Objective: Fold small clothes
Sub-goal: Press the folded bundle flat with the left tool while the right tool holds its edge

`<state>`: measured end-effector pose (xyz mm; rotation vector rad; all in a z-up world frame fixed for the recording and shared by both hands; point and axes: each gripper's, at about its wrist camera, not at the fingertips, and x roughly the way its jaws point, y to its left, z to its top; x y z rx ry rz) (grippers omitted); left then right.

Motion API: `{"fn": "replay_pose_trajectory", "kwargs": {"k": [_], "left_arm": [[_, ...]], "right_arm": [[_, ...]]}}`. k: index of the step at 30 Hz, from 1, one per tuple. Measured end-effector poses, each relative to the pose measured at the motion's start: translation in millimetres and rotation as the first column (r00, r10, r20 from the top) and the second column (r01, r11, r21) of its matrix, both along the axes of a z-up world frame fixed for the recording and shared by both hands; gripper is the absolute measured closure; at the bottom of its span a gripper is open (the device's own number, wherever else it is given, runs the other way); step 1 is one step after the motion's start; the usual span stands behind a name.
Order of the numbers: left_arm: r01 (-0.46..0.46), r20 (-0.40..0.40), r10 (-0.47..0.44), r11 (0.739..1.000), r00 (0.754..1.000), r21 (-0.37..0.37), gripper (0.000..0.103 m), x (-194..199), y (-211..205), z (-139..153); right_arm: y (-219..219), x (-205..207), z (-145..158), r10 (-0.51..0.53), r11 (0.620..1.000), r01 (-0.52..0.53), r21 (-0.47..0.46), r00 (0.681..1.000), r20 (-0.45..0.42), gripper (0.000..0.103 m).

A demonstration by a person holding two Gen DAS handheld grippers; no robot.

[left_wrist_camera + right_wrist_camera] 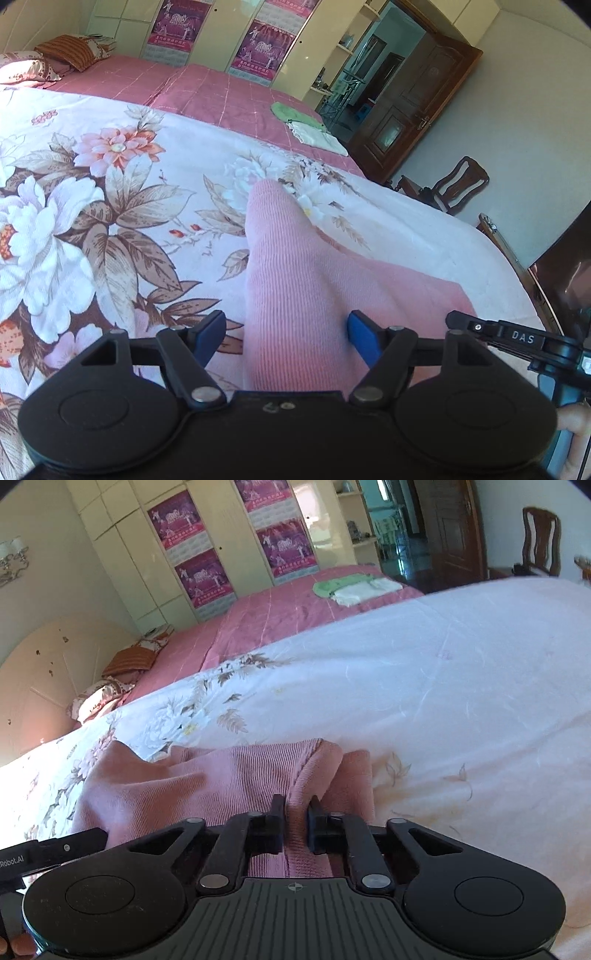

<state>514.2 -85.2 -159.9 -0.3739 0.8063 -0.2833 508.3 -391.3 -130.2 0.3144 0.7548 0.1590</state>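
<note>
A pink knit garment (295, 280) lies on the floral quilt (110, 206). In the left wrist view one long part of it runs away from the camera. My left gripper (286, 332) is open, its blue fingers on either side of the near part of the garment. In the right wrist view the same pink garment (207, 782) is bunched on the quilt (443, 686). My right gripper (296, 812) is shut on a raised fold of the garment's edge. The right gripper's body (517, 339) shows at the right of the left wrist view.
Folded green and white clothes (306, 122) lie on the pink bedsheet (207, 92) at the far side, also in the right wrist view (354, 585). Pillows (55, 59) sit at the headboard. A wardrobe, an open door (406, 99) and wooden chairs (454, 188) stand beyond the bed.
</note>
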Motion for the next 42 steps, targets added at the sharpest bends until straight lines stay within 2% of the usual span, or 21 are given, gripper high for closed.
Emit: {"fn": "replay_pose_trajectory", "kwargs": {"k": [1, 3, 5, 7, 9, 11, 16, 20, 23, 25, 31, 38, 42], "left_arm": [[0.003, 0.012, -0.003, 1.0, 1.0, -0.004, 0.04, -1, 0, 3], [0.003, 0.03, -0.003, 1.0, 1.0, -0.007, 0.04, 0, -2, 9], [0.003, 0.019, -0.003, 1.0, 1.0, 0.01, 0.04, 6, -6, 6], [0.004, 0.001, -0.004, 0.998, 1.0, 0.058, 0.029, 15, -10, -7], [-0.011, -0.013, 0.012, 0.998, 1.0, 0.061, 0.026, 18, -9, -17], [-0.013, -0.011, 0.013, 0.998, 1.0, 0.066, 0.026, 17, -8, -14], [-0.026, 0.041, 0.022, 0.995, 0.999, 0.093, 0.041, 7, -10, 11], [-0.009, 0.126, -0.006, 0.993, 0.992, 0.12, 0.041, -2, -21, 36], [0.026, 0.155, -0.048, 0.99, 0.987, 0.139, 0.042, -2, -33, 46], [0.053, 0.145, -0.075, 0.987, 0.987, 0.154, 0.045, 2, -41, 43], [0.079, 0.11, -0.106, 0.97, 0.988, 0.23, 0.046, 20, -54, 14], [0.041, 0.055, -0.055, 0.97, 0.997, 0.239, 0.043, 41, -52, -8], [0.039, 0.066, -0.06, 0.959, 0.996, 0.28, 0.042, 35, -57, -2]], "right_arm": [[0, -6, 5, -0.008, 1.0, 0.008, -0.009, 0.999, 0.034, 0.095], [-3, -12, 10, -0.025, 0.999, 0.028, -0.039, 0.996, 0.09, 0.095], [-5, -6, -4, -0.027, 0.996, 0.032, -0.087, 0.998, 0.055, 0.096], [-6, 1, -25, -0.048, 0.985, 0.051, -0.167, 0.999, 0.022, 0.096], [-10, 3, -32, -0.068, 0.989, 0.068, -0.129, 0.998, 0.008, 0.095], [-5, 3, -26, -0.049, 0.986, 0.051, -0.158, 0.999, 0.018, 0.095], [-5, -6, 6, -0.056, 0.985, 0.07, -0.155, 0.994, 0.093, 0.094], [10, -3, 22, -0.017, 0.989, 0.034, -0.143, 0.993, 0.121, 0.094], [21, 2, 23, 0.001, 0.991, 0.015, -0.135, 0.993, 0.117, 0.094], [28, 8, 19, 0.01, 0.99, 0.004, -0.143, 0.995, 0.102, 0.094], [39, 29, -14, 0.001, 0.98, 0.004, -0.197, 1.0, 0.028, 0.094], [30, 36, -42, 0.0, 0.967, 0.012, -0.254, 0.999, 0.048, 0.094], [31, 39, -40, 0.008, 0.963, 0.004, -0.27, 0.999, 0.045, 0.094]]}}
